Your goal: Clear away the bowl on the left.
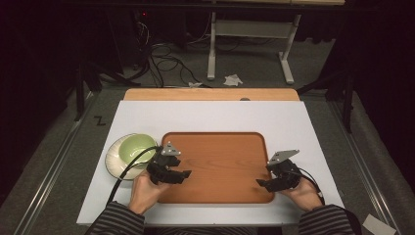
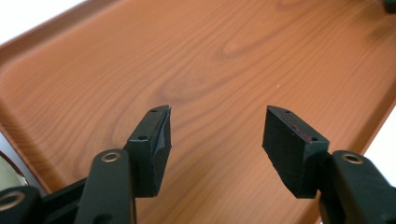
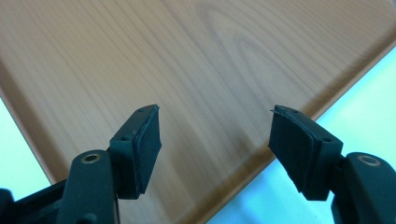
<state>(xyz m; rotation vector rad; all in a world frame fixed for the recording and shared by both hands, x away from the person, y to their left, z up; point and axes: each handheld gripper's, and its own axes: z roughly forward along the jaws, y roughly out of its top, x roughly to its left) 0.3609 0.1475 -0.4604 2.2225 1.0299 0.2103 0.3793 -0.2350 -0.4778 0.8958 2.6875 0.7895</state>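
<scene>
A wooden tray [image 1: 220,166] was seen centred on the white table top [image 1: 210,115]; used as landmark. The left gripper [image 1: 182,175] was held over the tray's left edge, jaws spread wide, nothing between them; in the left gripper view only bare tray wood [image 2: 210,60] was seen past the gap. The right gripper [image 1: 260,184] was held over the tray's right near corner, jaws likewise wide apart and empty, the tray rim [image 3: 261,163] seen below them. A green bowl [image 1: 137,148] on a white plate [image 1: 113,159] was sat just left of the tray, outside it.
</scene>
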